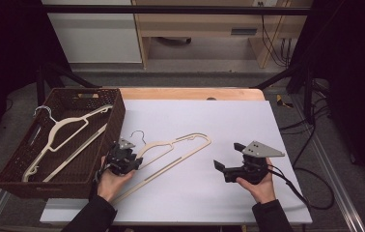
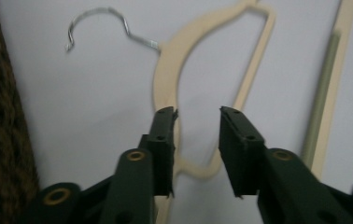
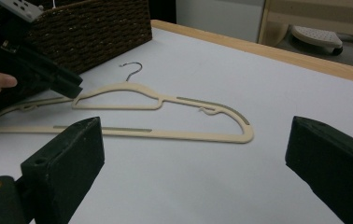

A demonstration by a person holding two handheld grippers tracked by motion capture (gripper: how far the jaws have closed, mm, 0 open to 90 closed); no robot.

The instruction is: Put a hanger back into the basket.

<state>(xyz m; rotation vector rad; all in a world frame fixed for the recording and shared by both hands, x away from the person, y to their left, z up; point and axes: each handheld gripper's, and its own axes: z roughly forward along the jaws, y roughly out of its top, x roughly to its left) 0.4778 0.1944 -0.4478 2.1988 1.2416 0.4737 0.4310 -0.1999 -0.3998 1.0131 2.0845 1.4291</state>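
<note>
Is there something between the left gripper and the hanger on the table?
Nothing visible. The left gripper is directly above the hanger on the table, and its open jaws stand on both sides of the hanger's shoulder bar.

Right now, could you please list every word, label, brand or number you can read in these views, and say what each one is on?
None: no legible text.
The hanger on the table, the hanger in the basket, the woven basket and both claws, left and right, carry no readable marking.
A plate on the far cabinet is too small to read.
</note>
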